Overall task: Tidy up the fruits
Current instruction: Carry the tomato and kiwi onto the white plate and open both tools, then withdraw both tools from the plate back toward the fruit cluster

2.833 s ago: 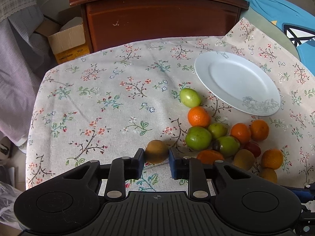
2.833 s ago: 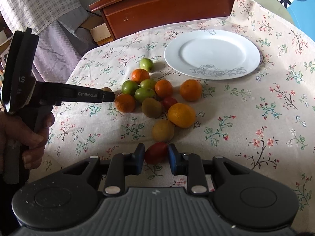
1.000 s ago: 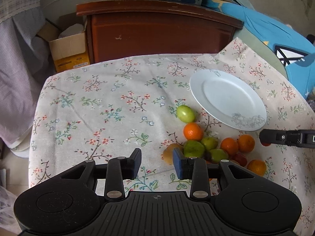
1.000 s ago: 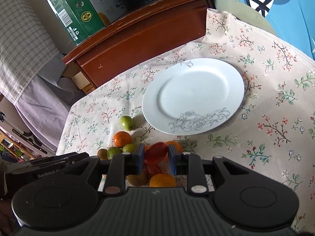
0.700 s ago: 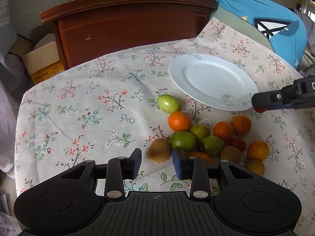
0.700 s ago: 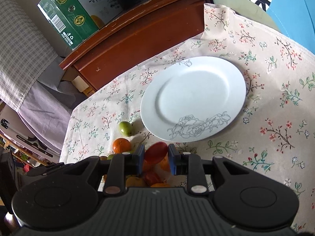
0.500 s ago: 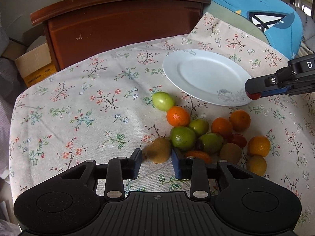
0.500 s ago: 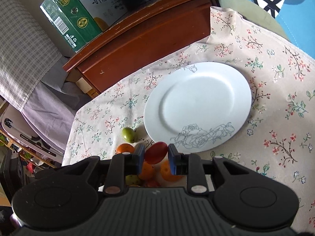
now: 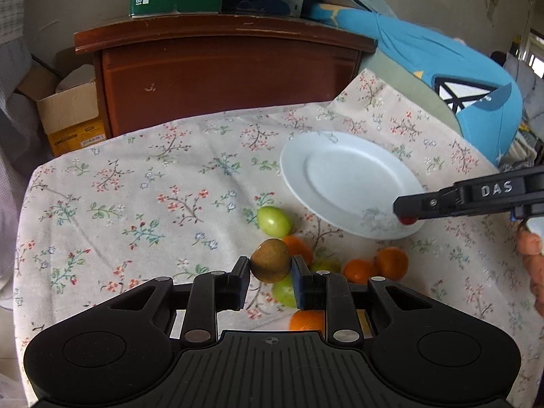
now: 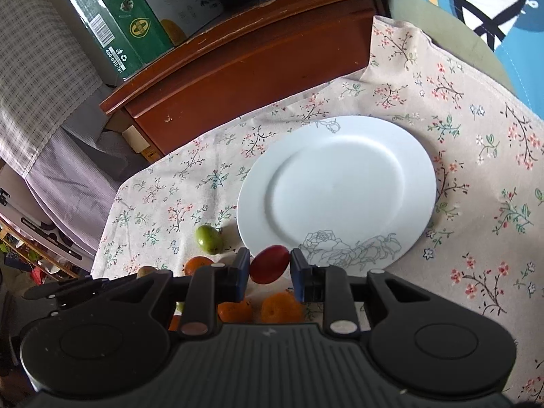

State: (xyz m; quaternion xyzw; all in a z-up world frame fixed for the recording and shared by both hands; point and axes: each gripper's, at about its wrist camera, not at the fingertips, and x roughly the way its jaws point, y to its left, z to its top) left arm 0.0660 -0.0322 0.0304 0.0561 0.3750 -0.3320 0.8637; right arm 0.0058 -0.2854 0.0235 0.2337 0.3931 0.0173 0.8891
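My left gripper (image 9: 270, 267) is shut on a brown kiwi-like fruit (image 9: 271, 260), held just above the fruit pile. My right gripper (image 10: 270, 264) is shut on a small red fruit (image 10: 269, 263) at the near rim of the white plate (image 10: 336, 187). In the left wrist view the right gripper (image 9: 406, 219) reaches in from the right over the plate's (image 9: 346, 178) near edge. A green fruit (image 9: 273, 221) and several oranges (image 9: 391, 262) lie on the floral cloth below the plate. The plate holds nothing.
A brown wooden cabinet (image 9: 224, 74) stands behind the table with green boxes (image 10: 125, 27) on top. A cardboard box (image 9: 66, 115) sits at the far left. Blue fabric (image 9: 459, 81) drapes at the back right. A person's hand (image 9: 532, 258) shows at the right edge.
My left gripper closed on the brown fruit and lifted it off the cloth. My right gripper carried the red fruit further toward the plate's near rim.
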